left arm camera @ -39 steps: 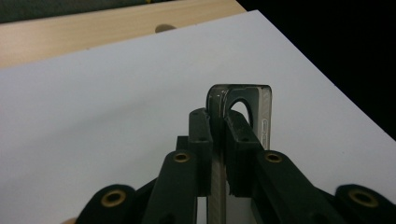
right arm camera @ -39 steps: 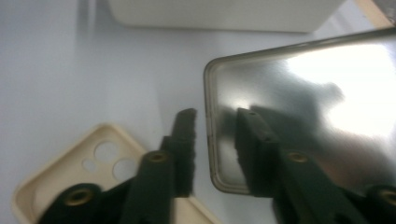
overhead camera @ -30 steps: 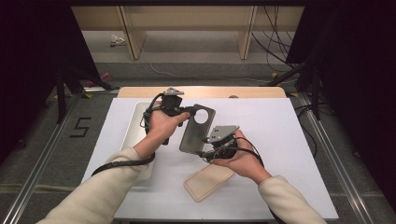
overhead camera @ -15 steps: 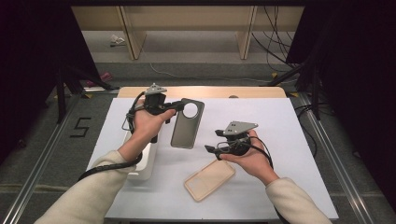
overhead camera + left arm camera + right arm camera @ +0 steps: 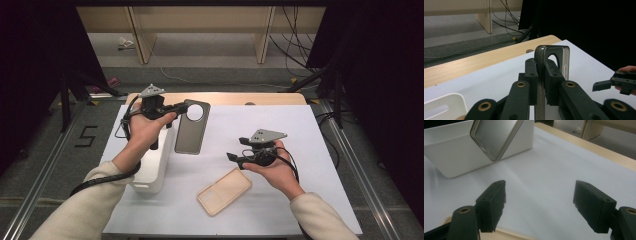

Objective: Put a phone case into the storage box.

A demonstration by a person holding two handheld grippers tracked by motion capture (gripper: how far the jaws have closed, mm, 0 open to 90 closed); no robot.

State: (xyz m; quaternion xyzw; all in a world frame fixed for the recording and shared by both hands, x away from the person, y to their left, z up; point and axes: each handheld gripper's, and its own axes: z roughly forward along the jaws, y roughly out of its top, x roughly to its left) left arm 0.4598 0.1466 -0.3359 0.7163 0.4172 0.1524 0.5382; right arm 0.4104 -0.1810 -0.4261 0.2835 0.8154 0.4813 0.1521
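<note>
Phone case (image 5: 191, 128) shifted left, lengthwise upright

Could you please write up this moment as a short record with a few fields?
Left hand-held gripper: shut on the grey phone case, held above the table
Right hand-held gripper: open, nothing between its jaws, which have just been opening
Beige phone case: flat on the table, near the right hand
White bin: at the table's left, under the left forearm
Grey case detail: round camera cutout near its gripped end
</note>
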